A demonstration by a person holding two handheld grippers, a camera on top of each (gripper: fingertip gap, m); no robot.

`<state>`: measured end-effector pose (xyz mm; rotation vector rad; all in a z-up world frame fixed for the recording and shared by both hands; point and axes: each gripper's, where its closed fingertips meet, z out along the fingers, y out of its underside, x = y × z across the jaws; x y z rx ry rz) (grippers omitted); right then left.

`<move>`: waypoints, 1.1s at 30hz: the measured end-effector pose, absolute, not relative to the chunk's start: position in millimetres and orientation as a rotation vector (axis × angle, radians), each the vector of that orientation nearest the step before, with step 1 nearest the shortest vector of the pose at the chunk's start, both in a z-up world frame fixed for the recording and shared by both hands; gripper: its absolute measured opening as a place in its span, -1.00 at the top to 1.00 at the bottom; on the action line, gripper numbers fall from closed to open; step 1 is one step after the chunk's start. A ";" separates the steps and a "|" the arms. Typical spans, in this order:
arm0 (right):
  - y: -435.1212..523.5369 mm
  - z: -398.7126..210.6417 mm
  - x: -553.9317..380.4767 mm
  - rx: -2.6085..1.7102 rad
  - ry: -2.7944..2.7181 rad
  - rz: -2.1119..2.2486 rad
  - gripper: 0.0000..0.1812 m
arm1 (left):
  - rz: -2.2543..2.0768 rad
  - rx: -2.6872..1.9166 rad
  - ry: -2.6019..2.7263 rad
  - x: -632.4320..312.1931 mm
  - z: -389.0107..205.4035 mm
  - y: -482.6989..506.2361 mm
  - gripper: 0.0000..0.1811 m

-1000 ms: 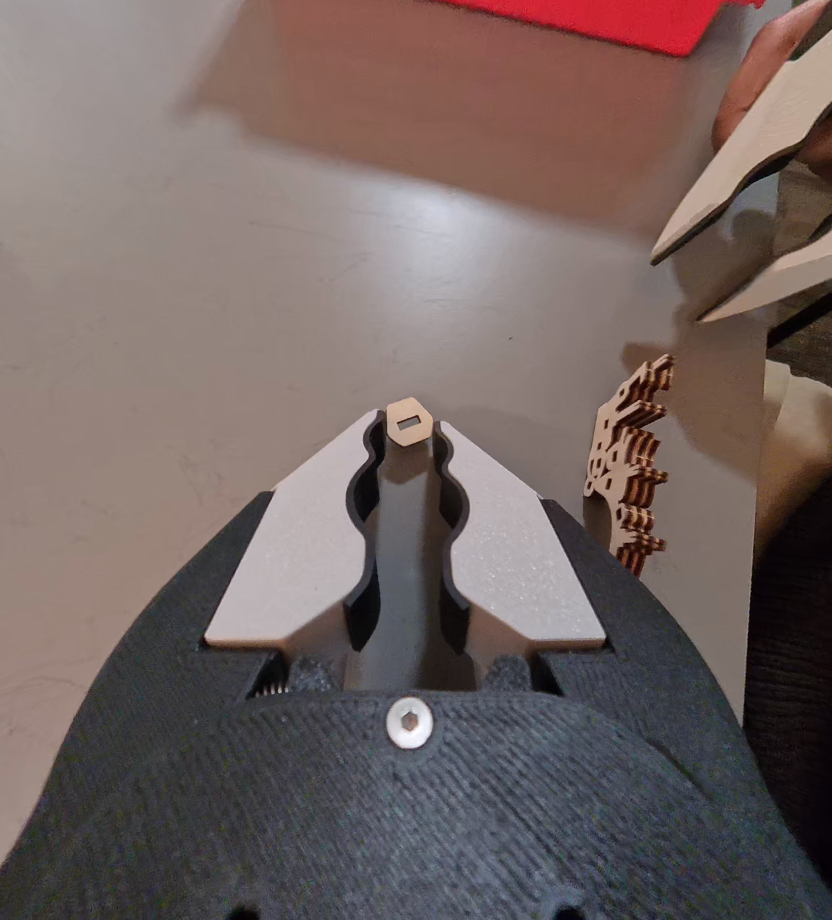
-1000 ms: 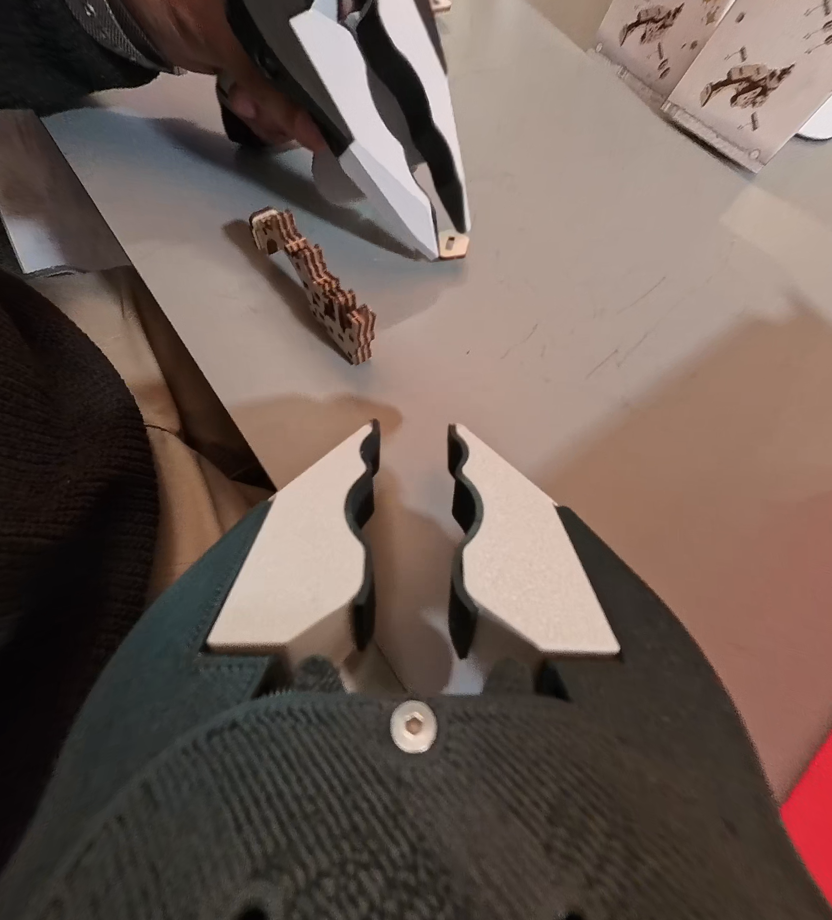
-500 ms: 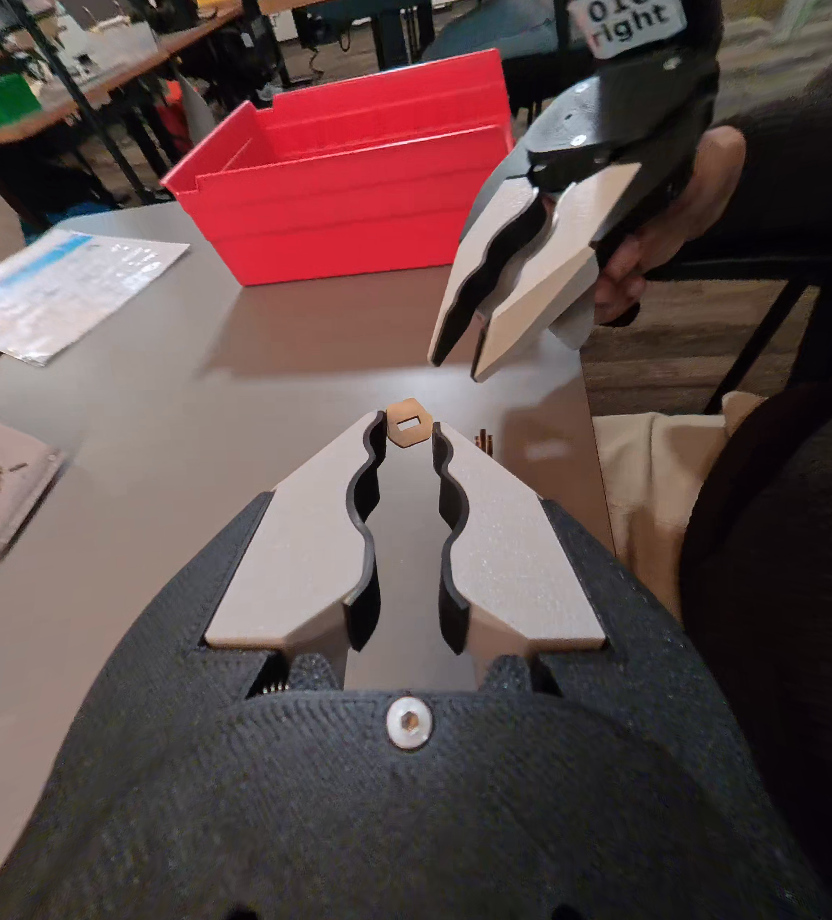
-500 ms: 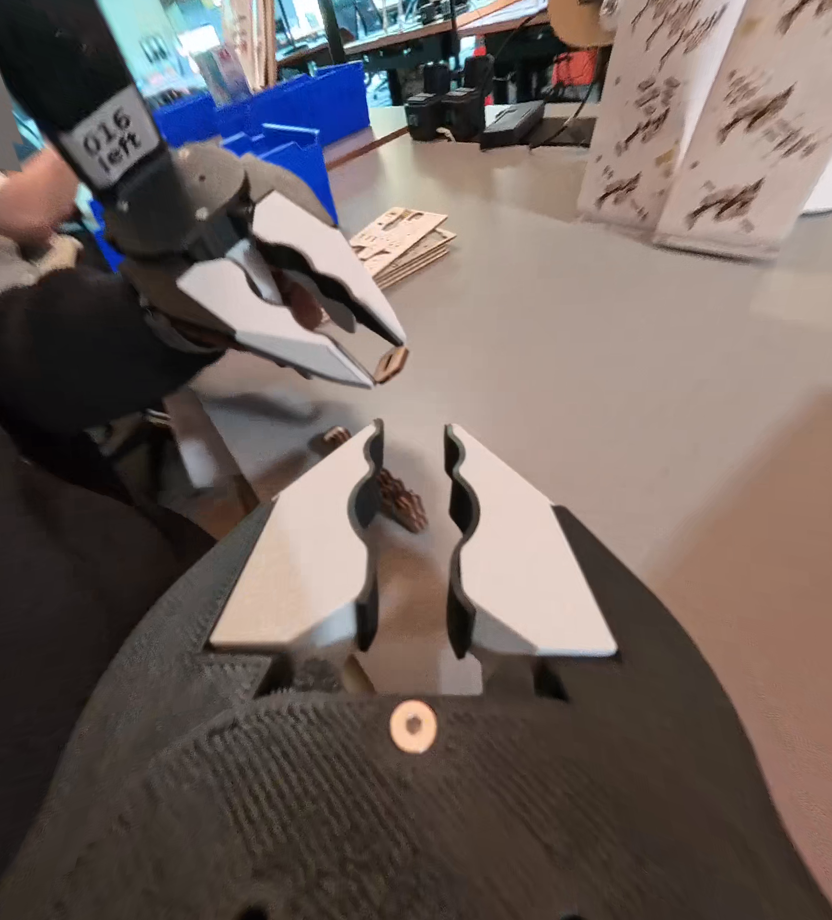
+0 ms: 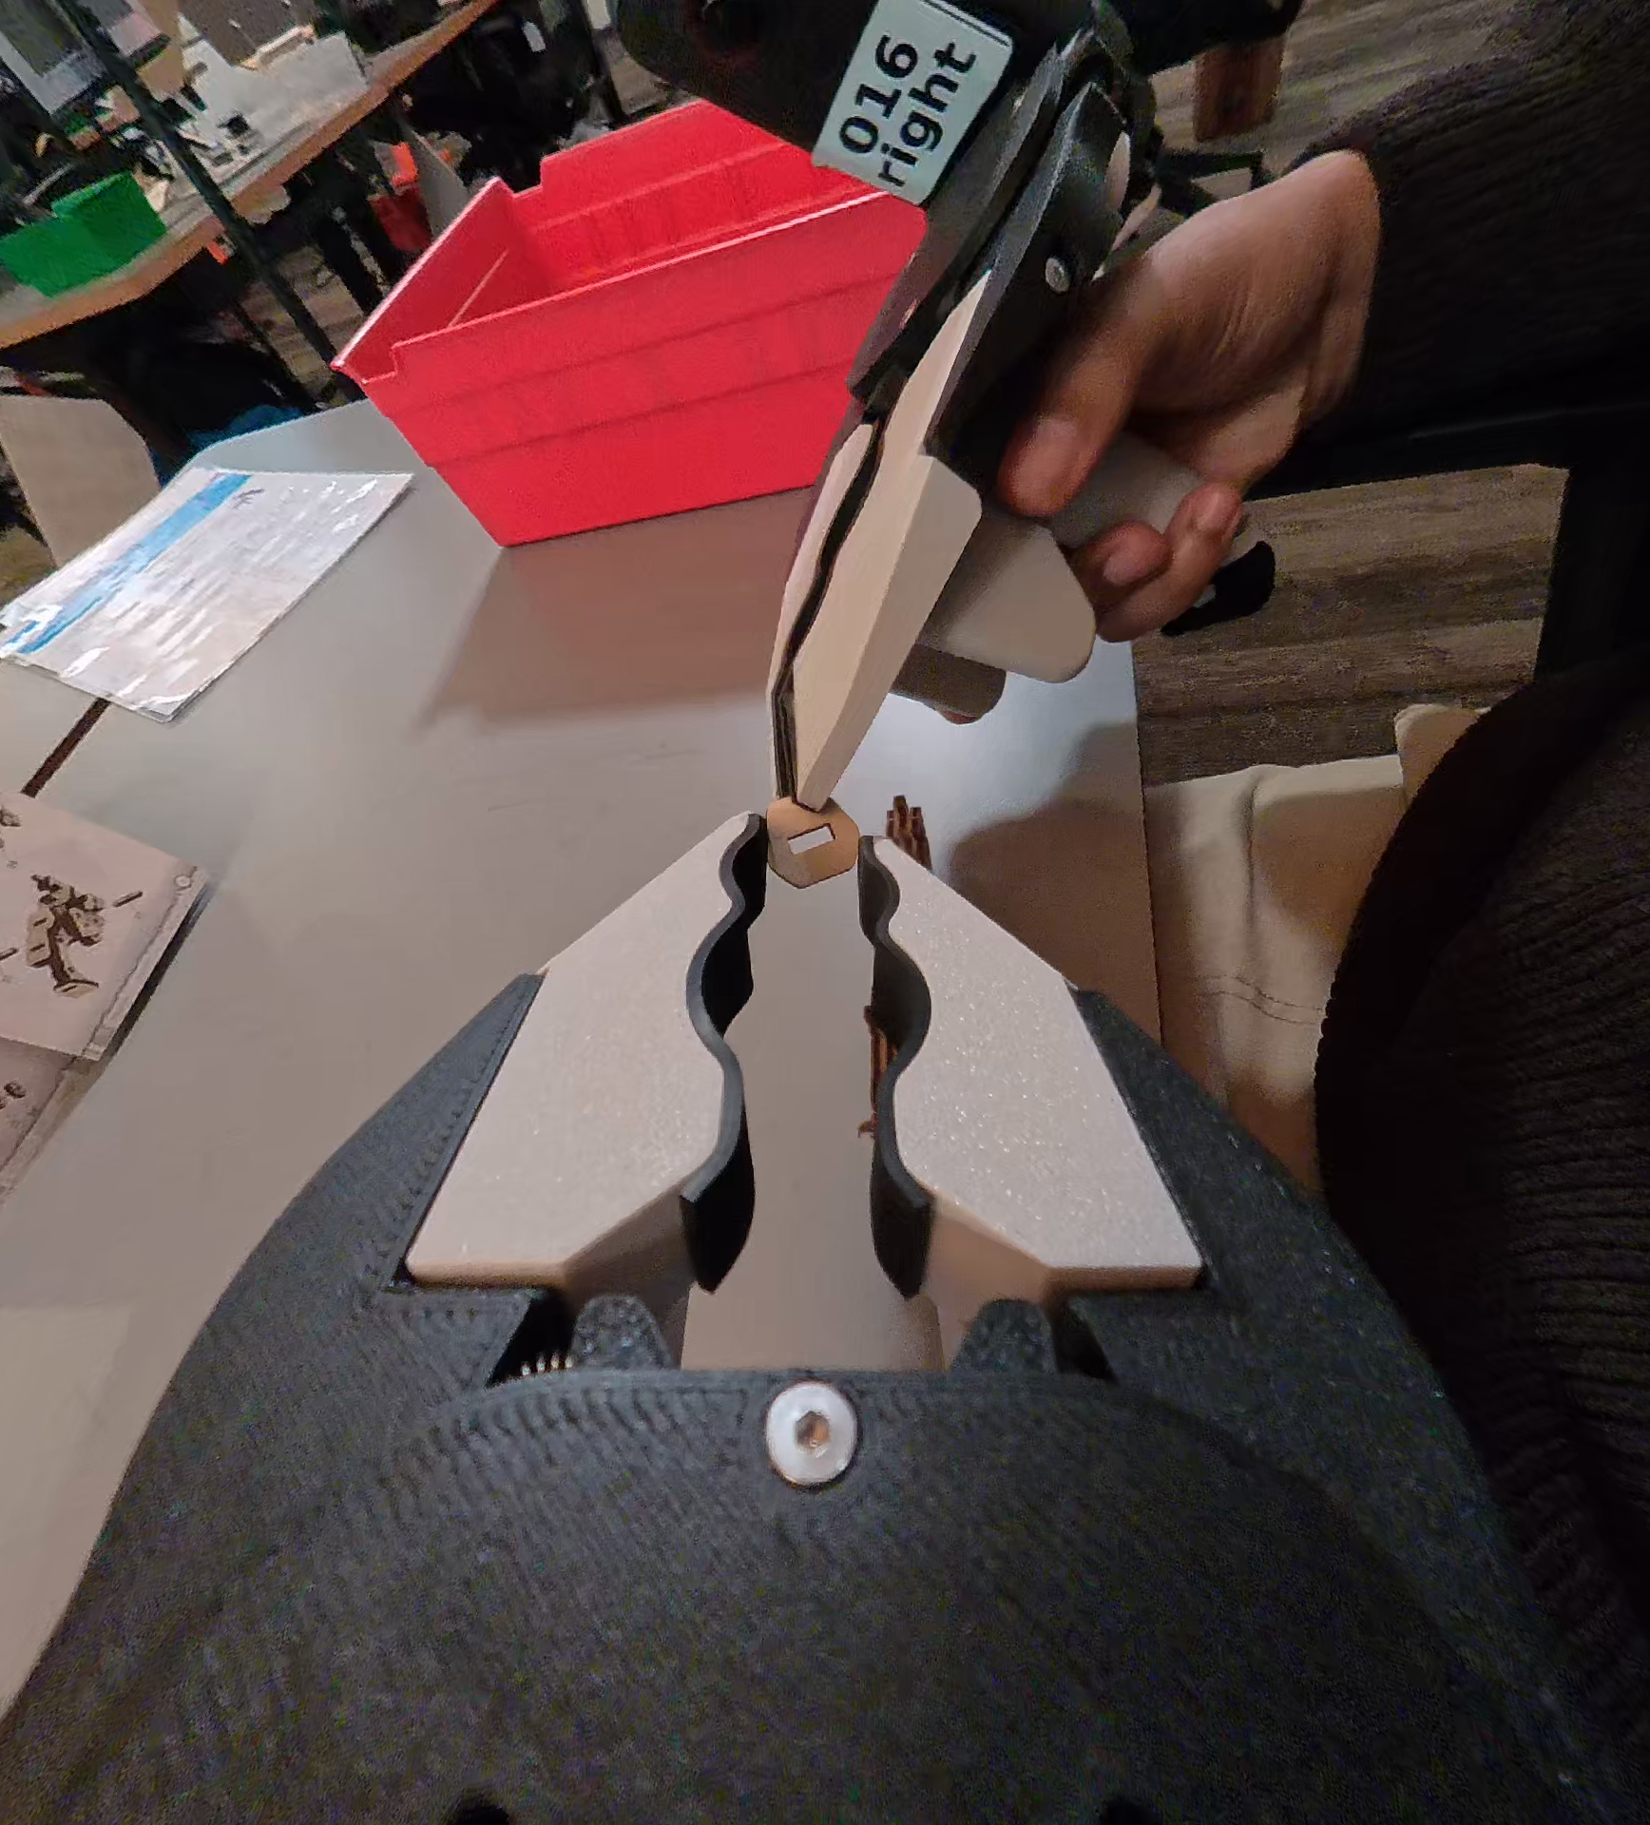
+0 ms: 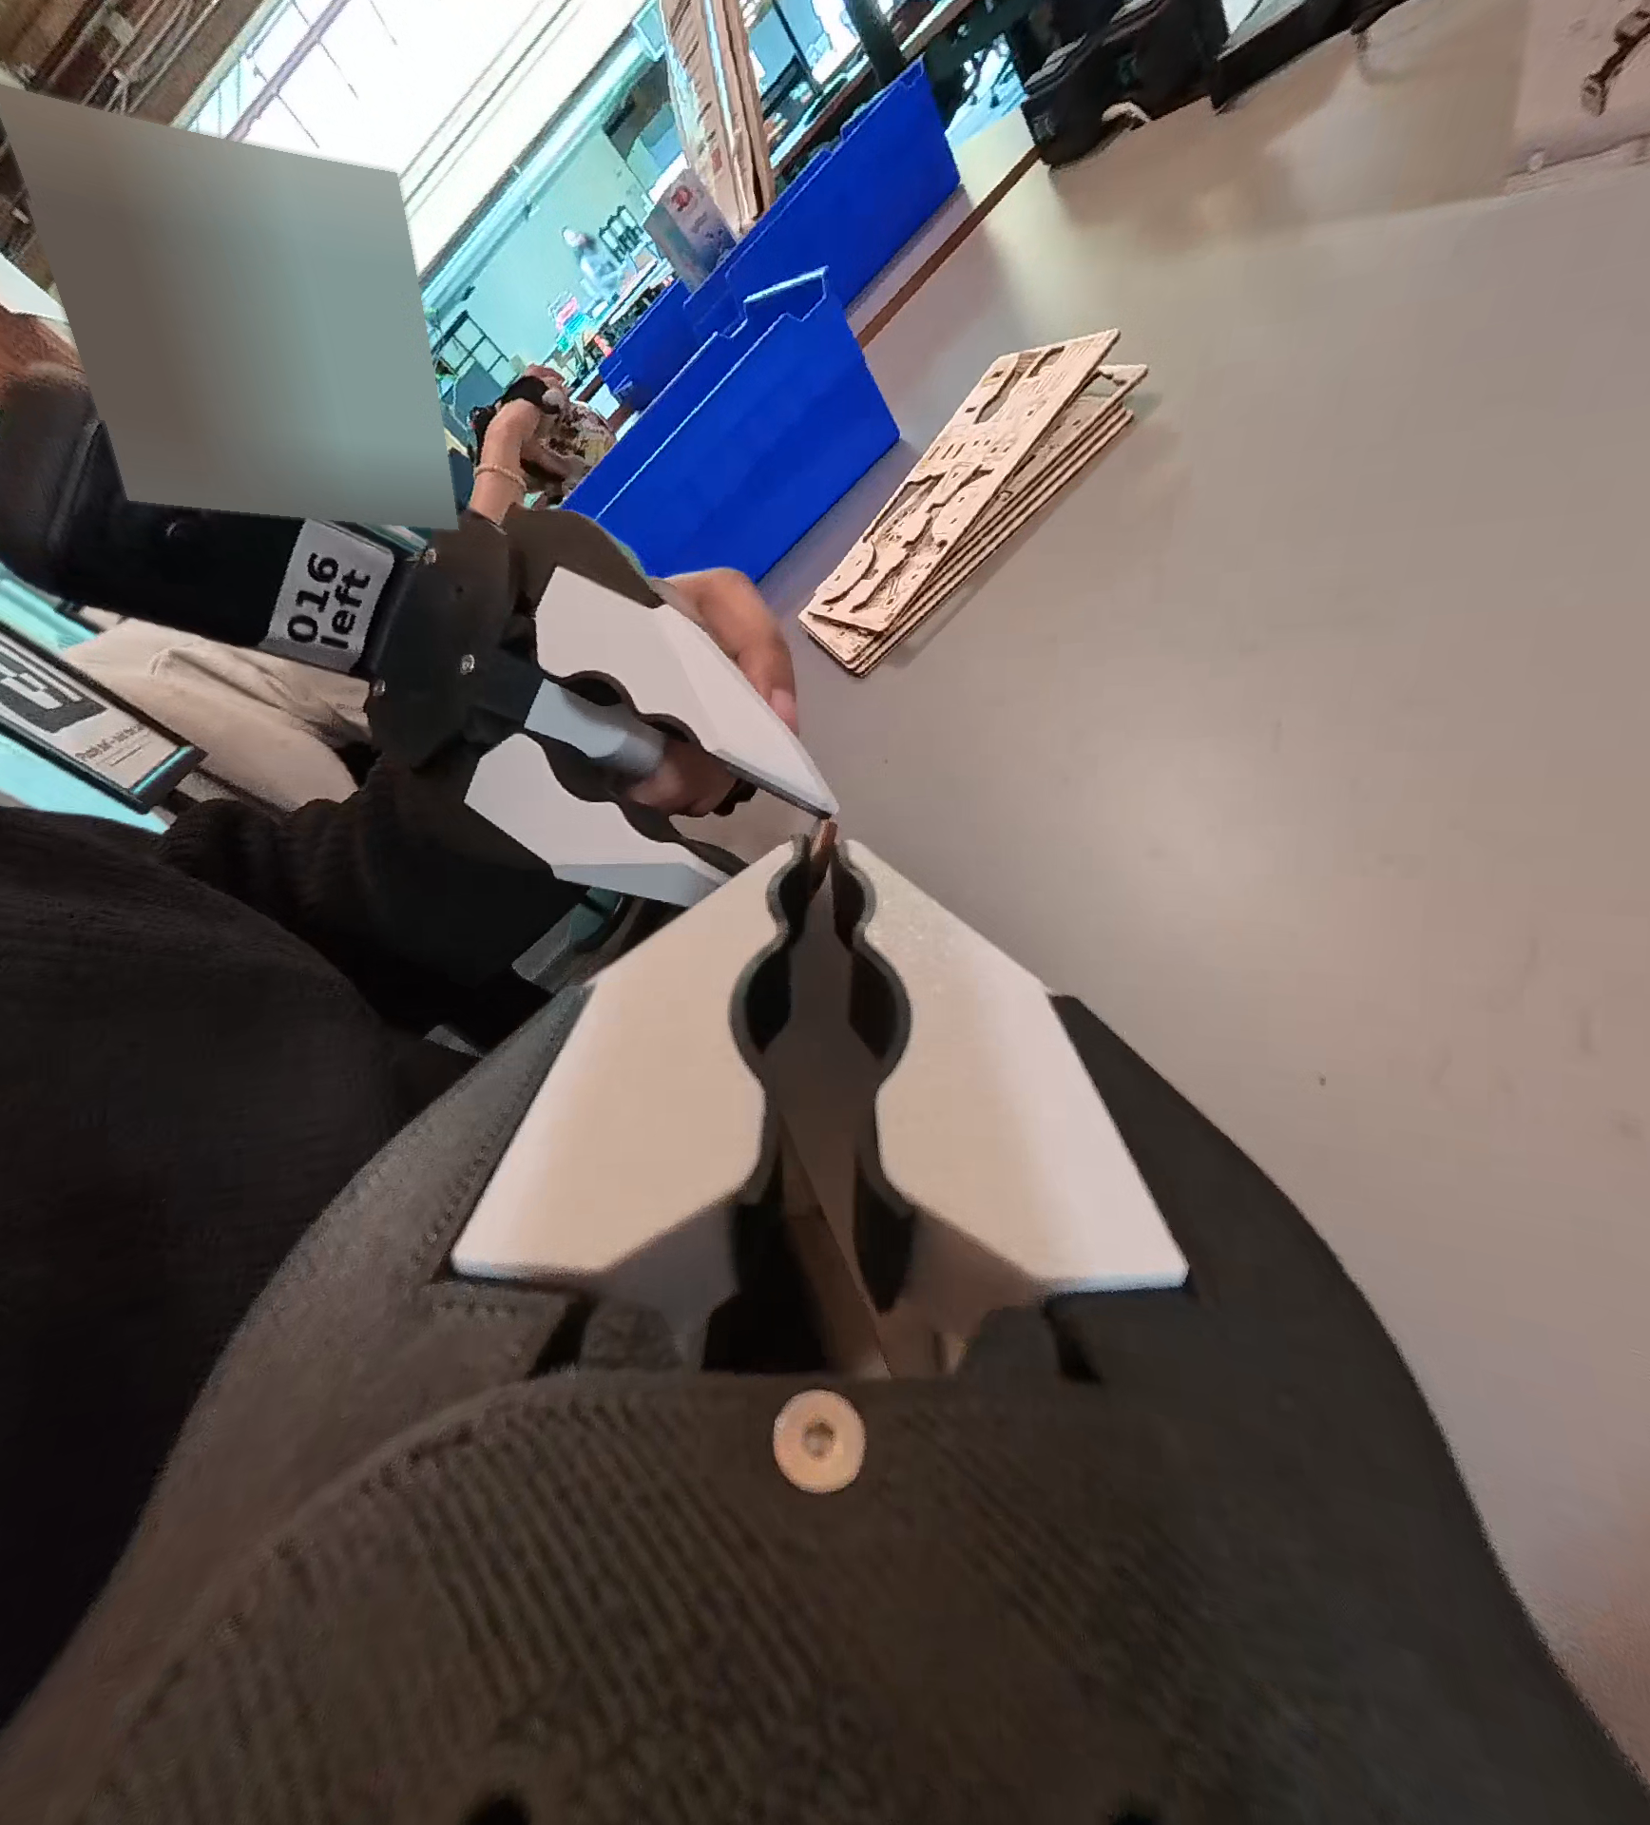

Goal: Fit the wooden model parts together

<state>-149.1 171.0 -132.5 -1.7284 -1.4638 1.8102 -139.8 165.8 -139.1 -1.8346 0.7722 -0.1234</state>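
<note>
My left gripper (image 5: 809, 857) is shut on a small six-sided wooden piece (image 5: 804, 845) with a rectangular slot, held flat between its tips above the grey table (image 5: 466, 790). My right gripper (image 5: 794, 790) comes down from above, its fingers closed together, with its tips on the far edge of that piece. In the right wrist view the right gripper (image 6: 819, 861) pinches the piece (image 6: 823, 839) edge-on, and the left gripper (image 6: 786, 839) meets it from the left. A layered brown wooden model part (image 5: 908, 825) stands on the table just behind, mostly hidden.
A red bin (image 5: 643, 326) stands at the table's far end, with a clear plastic bag (image 5: 199, 583) to its left. Cut wooden sheets (image 5: 41, 918) lie at the left. A stack of wooden sheets (image 6: 979, 504) and blue bins (image 6: 752, 435) sit farther off. The table edge (image 5: 1142, 839) runs close on the right. The grippers are tip to tip, or close to it.
Both grippers have lifted off the table and tilted up. My right gripper was open and apart; it has closed and moved onto the piece held by my left gripper.
</note>
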 end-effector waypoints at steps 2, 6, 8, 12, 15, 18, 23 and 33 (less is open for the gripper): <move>170.4 -130.7 -150.6 -1.718 -1.472 1.837 0.96 | -0.135 -1.824 0.743 -141.4 -137.0 165.3 0.80; 179.2 -123.6 -154.1 -1.725 -1.392 1.902 0.98 | -0.249 -1.817 0.590 -149.1 -128.4 167.4 0.81; 184.5 -117.5 -154.5 -1.703 -1.350 1.917 0.98 | -0.381 -1.826 0.472 -152.2 -124.1 169.6 0.78; 189.0 -107.8 -154.5 -1.653 -1.290 1.930 0.98 | -0.744 -1.855 0.268 -145.7 -124.3 171.6 0.68; 189.8 -101.9 -154.5 -1.617 -1.252 1.938 0.98 | -0.905 -1.839 0.187 -138.3 -123.8 172.6 0.68; 189.0 -99.2 -154.7 -1.599 -1.226 1.945 0.98 | -1.036 -1.772 0.086 -135.6 -113.7 175.5 0.76; 185.2 -98.9 -154.5 -1.592 -1.233 1.960 0.98 | -1.119 -1.718 -0.008 -142.7 -111.0 178.2 0.97; 182.0 -96.8 -151.3 -1.612 -1.212 2.101 0.99 | -1.228 -1.663 -0.028 -144.7 -104.3 174.4 0.97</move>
